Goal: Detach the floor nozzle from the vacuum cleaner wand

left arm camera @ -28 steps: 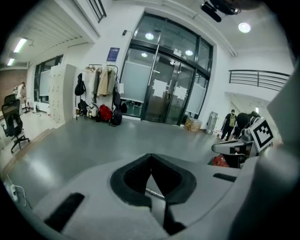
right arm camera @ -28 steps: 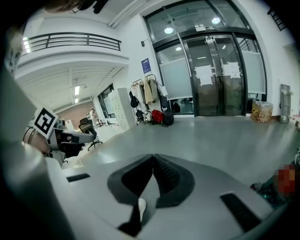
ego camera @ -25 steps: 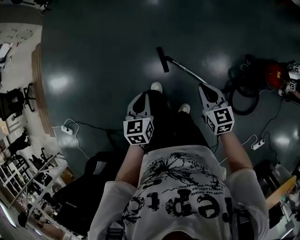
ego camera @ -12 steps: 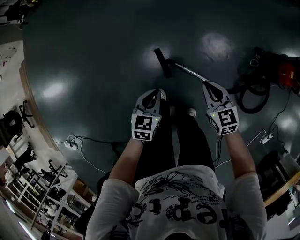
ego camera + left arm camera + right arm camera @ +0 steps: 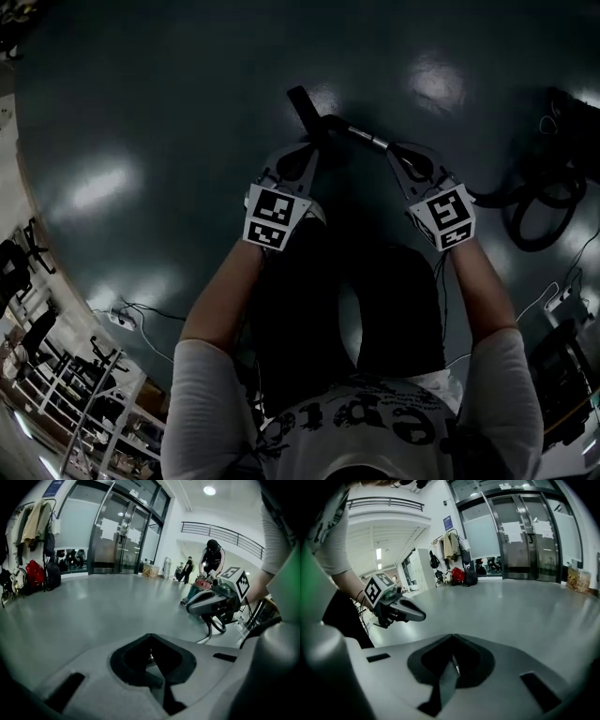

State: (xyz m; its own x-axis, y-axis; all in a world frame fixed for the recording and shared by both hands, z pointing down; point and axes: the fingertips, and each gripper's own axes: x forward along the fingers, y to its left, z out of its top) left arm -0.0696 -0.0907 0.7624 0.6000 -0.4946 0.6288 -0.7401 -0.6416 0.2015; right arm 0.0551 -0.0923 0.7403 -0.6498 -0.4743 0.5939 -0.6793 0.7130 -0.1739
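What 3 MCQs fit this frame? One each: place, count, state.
1. Where does the floor nozzle lie?
A) on the floor, just beyond the left gripper
B) on a table
C) on a chair

2. How many grippers show in the head view?
A) one
B) two
C) three

3. The right gripper is:
A) open wide
B) shut on a cloth
C) shut, empty

Key:
1 A: the head view shows it on the dark floor past that gripper's tip.
2 B: there is one in each hand.
3 C: the right gripper view shows its jaws together with nothing between them.
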